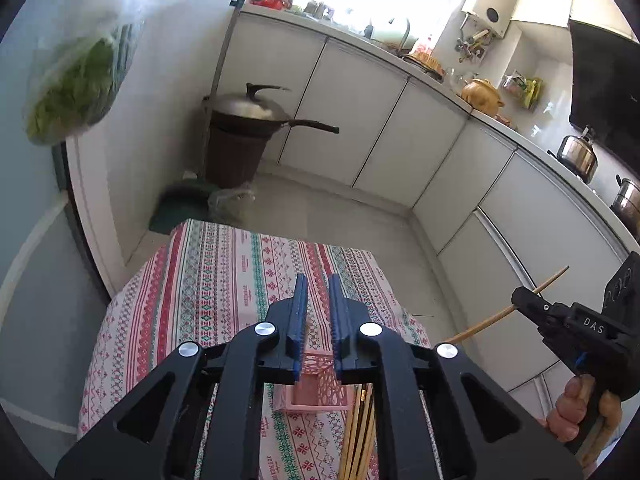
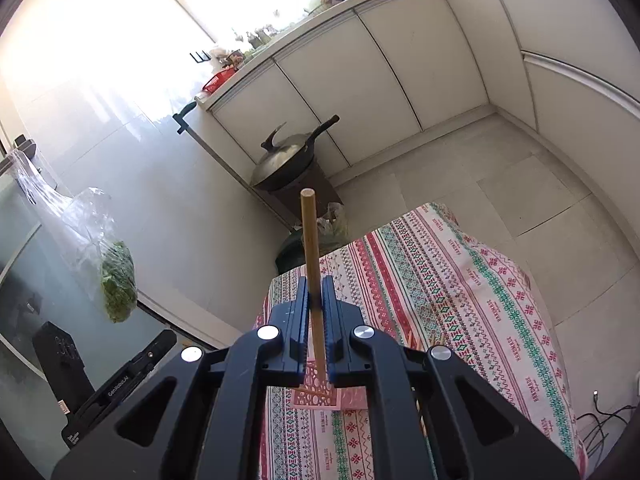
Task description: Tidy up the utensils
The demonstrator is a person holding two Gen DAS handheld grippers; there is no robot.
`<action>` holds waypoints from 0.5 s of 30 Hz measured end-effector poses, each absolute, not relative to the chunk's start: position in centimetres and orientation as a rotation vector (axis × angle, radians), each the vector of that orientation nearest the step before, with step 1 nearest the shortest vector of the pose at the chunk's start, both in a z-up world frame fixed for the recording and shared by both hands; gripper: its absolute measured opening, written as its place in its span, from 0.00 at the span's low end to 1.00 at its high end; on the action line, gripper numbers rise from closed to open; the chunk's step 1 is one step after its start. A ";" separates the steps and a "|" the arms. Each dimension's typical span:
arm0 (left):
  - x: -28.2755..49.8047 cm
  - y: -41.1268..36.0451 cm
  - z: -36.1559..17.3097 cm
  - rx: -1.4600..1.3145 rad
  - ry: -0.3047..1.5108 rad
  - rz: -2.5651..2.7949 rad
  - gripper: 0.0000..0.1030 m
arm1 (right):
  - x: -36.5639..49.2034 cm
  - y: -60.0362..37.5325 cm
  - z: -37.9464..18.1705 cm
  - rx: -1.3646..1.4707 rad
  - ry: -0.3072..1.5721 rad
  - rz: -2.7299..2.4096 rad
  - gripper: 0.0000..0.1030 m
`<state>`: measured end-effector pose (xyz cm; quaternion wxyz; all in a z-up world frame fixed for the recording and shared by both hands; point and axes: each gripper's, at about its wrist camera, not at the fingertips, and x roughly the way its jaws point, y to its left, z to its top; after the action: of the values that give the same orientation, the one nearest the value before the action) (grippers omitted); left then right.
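My right gripper (image 2: 316, 292) is shut on a bamboo chopstick (image 2: 310, 236) that sticks up past the fingertips; it also shows in the left wrist view (image 1: 494, 317), held by the right gripper (image 1: 524, 300) at the right, off the table's side. My left gripper (image 1: 319, 292) is open a little and empty, above the patterned tablecloth (image 1: 224, 280). A pink perforated basket (image 1: 320, 384) lies on the cloth under the left gripper, also in the right wrist view (image 2: 316, 398). Several more chopsticks (image 1: 358, 436) lie beside the basket.
White kitchen cabinets (image 1: 380, 120) line the far and right walls. A lidded wok (image 1: 256, 114) sits on a brown bin. A bag of greens (image 1: 76, 88) hangs at the left. Cables (image 2: 600, 424) lie on the floor at the right.
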<state>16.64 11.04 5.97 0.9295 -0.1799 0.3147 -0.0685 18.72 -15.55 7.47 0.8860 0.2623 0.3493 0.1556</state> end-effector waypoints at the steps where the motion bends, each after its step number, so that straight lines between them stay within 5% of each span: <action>1: 16.4 11.6 5.9 -0.392 0.636 -0.130 0.24 | 18.7 -15.3 7.3 0.544 0.730 0.324 0.07; 7: 14.6 13.3 8.0 -0.439 0.546 -0.112 0.40 | 19.3 -13.7 6.8 0.532 0.741 0.329 0.08; 15: 14.7 12.3 8.1 -0.413 0.563 -0.130 0.45 | 20.8 -11.3 4.9 0.517 0.764 0.330 0.10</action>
<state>14.70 12.35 8.12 0.9377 -0.2021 0.2754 -0.0636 20.78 -11.30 4.91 0.8824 0.2484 0.3669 0.1585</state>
